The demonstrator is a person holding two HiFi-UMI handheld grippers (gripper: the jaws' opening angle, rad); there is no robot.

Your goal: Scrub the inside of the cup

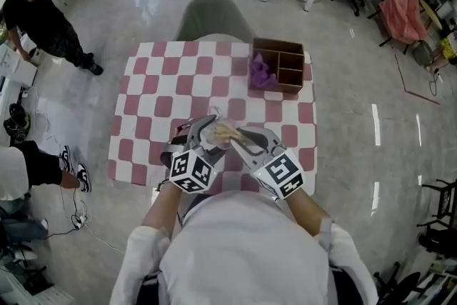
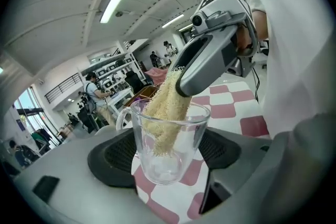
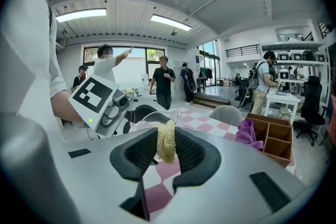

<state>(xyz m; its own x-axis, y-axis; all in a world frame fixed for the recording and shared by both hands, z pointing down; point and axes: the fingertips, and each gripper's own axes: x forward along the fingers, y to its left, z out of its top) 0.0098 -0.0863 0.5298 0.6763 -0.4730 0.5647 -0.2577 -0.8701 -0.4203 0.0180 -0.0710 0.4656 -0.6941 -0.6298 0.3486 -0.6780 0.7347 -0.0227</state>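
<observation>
The clear glass cup [image 2: 169, 157] sits between the jaws of your left gripper [image 2: 167, 153]. Both dark pads press against its wall, so that tool is clamped on it. The cup's mouth points up toward your other tool, and its handle sticks out on the left side of the left gripper view. You hold it close to your body, over the near part of the red-and-white checked table [image 1: 153, 82]. Whether its base touches the cloth cannot be told.

A pale, fibrous loofah scrubber [image 2: 165, 110] hangs down through the cup's mouth. Its lower end is well inside the glass and stops above the base. Your right gripper [image 3: 167, 150] has its jaws closed tightly on the upper part of that scrubber, with a tuft showing between the pads. In the head view the two tools meet tip to tip in front of your chest.

At the far right corner of the table stands a wooden divided box [image 1: 291, 66]. A purple cloth [image 1: 260, 73] is bunched in its left compartment. A grey chair [image 1: 214, 14] is just beyond the table's far edge. A person in dark clothes [image 1: 39, 11] stands well off to the left on the shiny floor.
</observation>
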